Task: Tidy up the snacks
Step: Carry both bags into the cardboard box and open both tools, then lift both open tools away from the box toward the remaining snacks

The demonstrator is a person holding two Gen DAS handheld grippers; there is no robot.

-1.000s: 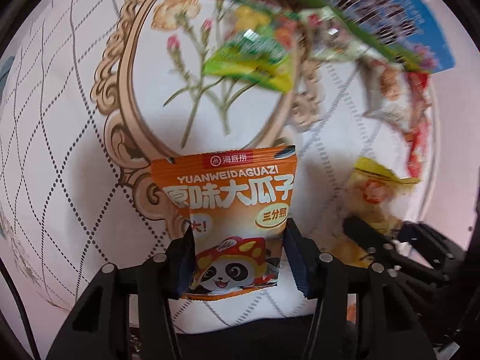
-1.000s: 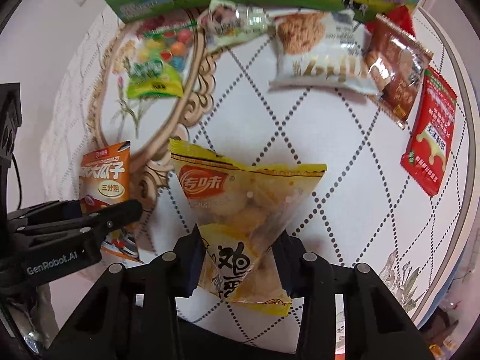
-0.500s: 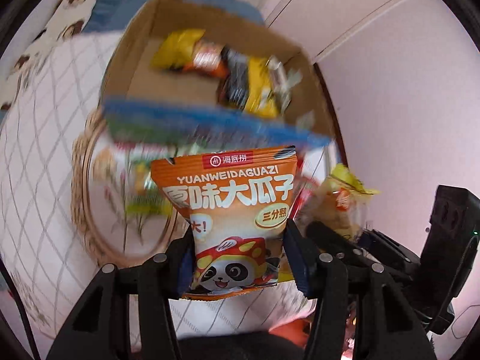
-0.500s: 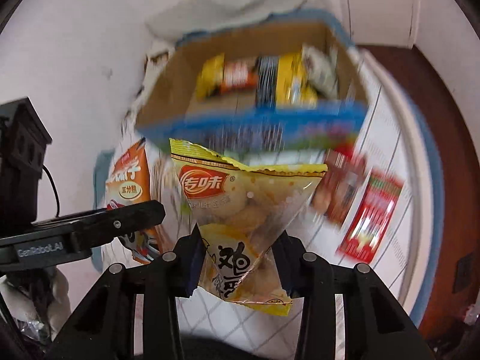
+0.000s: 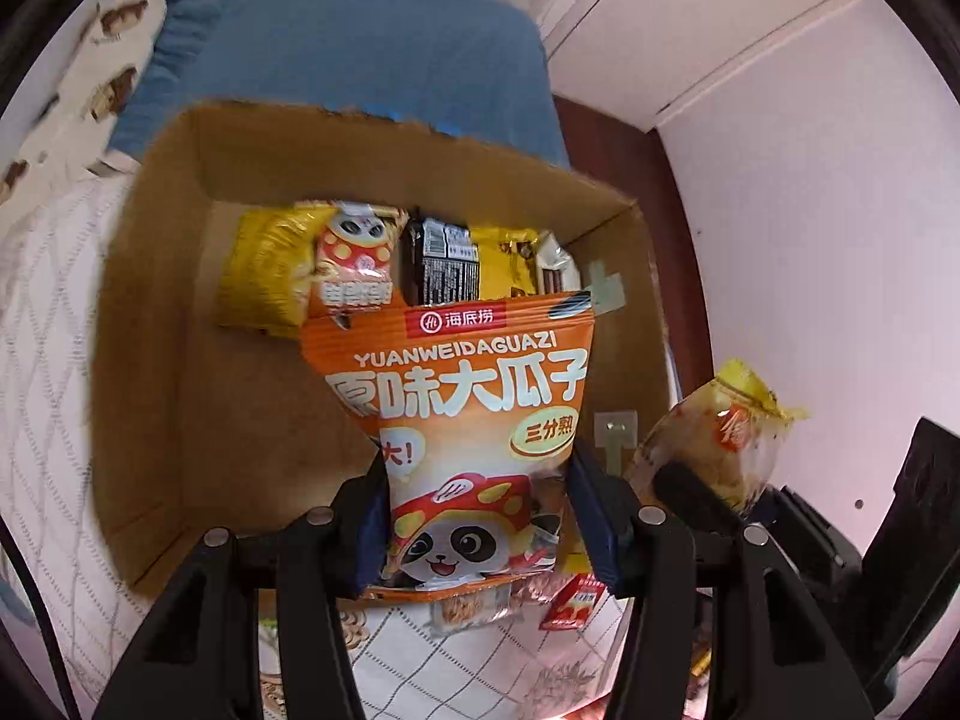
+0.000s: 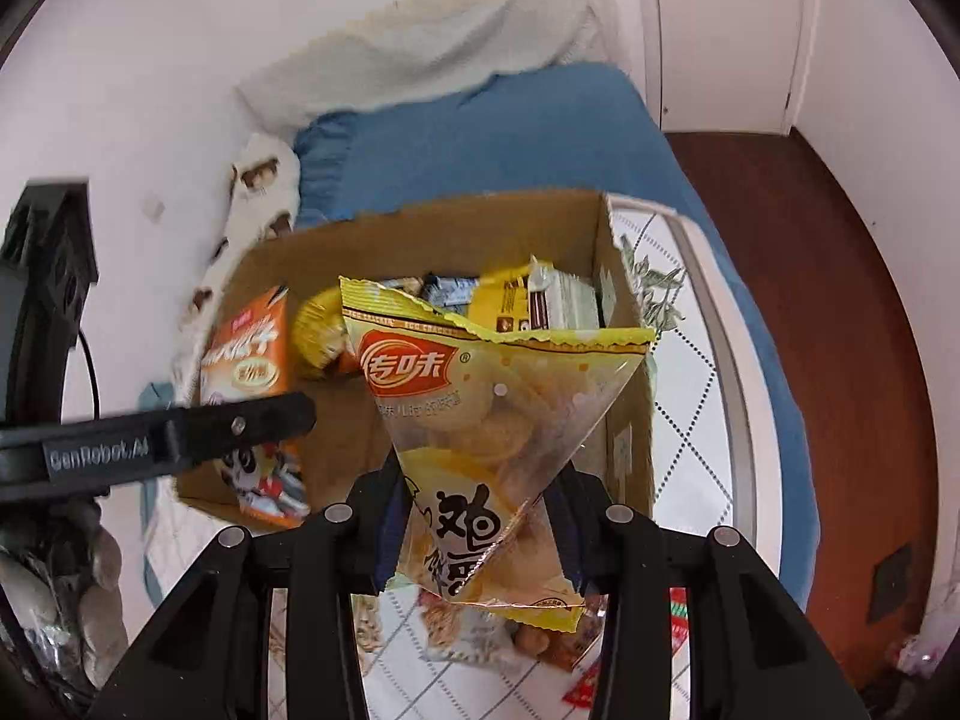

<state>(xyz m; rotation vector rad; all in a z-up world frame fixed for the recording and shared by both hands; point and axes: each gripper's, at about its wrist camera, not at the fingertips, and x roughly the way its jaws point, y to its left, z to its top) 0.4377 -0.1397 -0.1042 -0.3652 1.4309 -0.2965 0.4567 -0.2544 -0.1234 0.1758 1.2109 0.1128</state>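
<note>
My left gripper (image 5: 477, 516) is shut on an orange sunflower-seed packet (image 5: 462, 420) with a panda on it, held up over the open cardboard box (image 5: 150, 312). My right gripper (image 6: 474, 522) is shut on a yellow see-through snack bag (image 6: 486, 414), also held above the box (image 6: 624, 432). Several packets (image 5: 384, 264) lie along the box's far side. The right gripper and its yellow bag (image 5: 726, 444) show at the right of the left wrist view. The left gripper's finger (image 6: 180, 438) and the orange packet (image 6: 246, 360) show at the left of the right wrist view.
The box stands on a white quilted cloth (image 6: 690, 396). More snack packets (image 6: 468, 630) lie on the cloth under the grippers, with red sachets (image 5: 576, 606) among them. A blue cushion (image 6: 510, 138) lies behind the box. White walls, a door and a wooden floor (image 6: 840, 300) are at the right.
Both grippers have lifted and swung from above the snacks on the cloth to over the open box, each still holding its packet. The box now fills the middle of both views.
</note>
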